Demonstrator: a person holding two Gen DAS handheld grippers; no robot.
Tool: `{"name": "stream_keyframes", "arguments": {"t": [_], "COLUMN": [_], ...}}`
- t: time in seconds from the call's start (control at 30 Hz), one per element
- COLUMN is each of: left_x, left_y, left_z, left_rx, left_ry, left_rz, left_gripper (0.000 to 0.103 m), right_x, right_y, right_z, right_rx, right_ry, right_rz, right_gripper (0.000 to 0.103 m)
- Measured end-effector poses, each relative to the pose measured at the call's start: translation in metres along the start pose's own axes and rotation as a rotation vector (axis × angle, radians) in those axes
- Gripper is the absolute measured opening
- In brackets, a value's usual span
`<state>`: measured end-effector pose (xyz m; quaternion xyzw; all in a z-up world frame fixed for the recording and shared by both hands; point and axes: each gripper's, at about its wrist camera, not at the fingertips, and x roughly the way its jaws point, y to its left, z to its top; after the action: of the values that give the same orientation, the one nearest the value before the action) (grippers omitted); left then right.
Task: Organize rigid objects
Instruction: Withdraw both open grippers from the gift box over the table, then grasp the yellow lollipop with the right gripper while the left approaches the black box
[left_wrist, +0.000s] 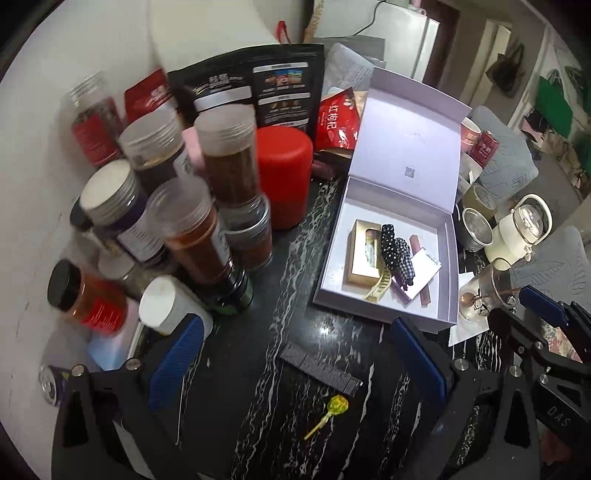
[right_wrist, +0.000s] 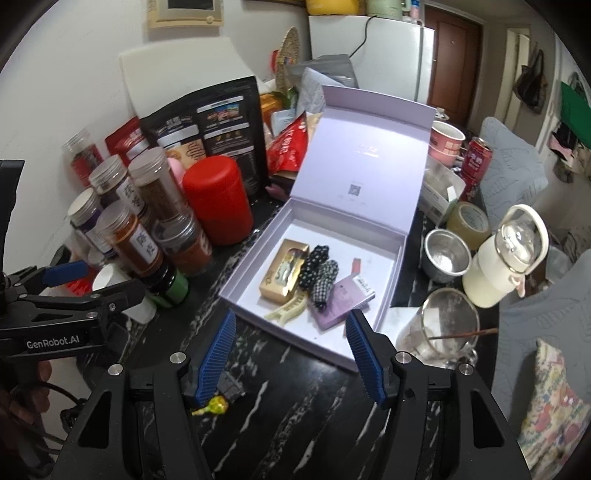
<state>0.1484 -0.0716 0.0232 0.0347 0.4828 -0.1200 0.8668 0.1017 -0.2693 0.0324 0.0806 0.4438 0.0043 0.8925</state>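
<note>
An open lilac gift box (left_wrist: 441, 258) (right_wrist: 391, 280) stands on the black marble counter, lid up. Inside lie a gold box (left_wrist: 364, 254) (right_wrist: 282, 271), a black dotted scrunchie (left_wrist: 393, 247) (right_wrist: 319, 275), a cream hair clip (left_wrist: 380, 286) (right_wrist: 286, 310) and a purple card case (right_wrist: 341, 302). A dark grey comb-like block (left_wrist: 319, 367) and a yellow lollipop (left_wrist: 330, 411) (right_wrist: 212, 406) lie on the counter in front of the box. My left gripper (left_wrist: 295, 362) is open and empty above them. My right gripper (right_wrist: 291, 354) is open and empty at the box's near edge.
Spice jars (left_wrist: 173, 206) and a red canister (left_wrist: 282, 177) (right_wrist: 218, 199) crowd the left. A glass mug (right_wrist: 443, 328), steel cup (right_wrist: 445, 258), white bottle (right_wrist: 502, 258), tape roll and red can stand to the right. Snack bags lean against the wall behind.
</note>
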Motion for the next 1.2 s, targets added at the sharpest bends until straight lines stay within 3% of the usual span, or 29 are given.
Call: {"name": "stream_keyframes", "arguments": {"t": [0.63,1.2], "left_x": [-0.033,-0.031], "left_y": [0.024,0.055], "left_z": [-0.082,-0.151], "left_rx": [-0.146,-0.368], "left_ry": [0.019,0.046], "left_rz": [0.089,0.132], "left_gripper": [0.103,0.103], "right_x": [-0.004,0.025], "right_y": [0.03,0.057], "right_z": [-0.047,-0.081], "right_rx": [-0.083,-0.18], "right_ry": [0.062,0.172], "right_rz": [0.13,0.232], "right_gripper": [0.063,0.062]}}
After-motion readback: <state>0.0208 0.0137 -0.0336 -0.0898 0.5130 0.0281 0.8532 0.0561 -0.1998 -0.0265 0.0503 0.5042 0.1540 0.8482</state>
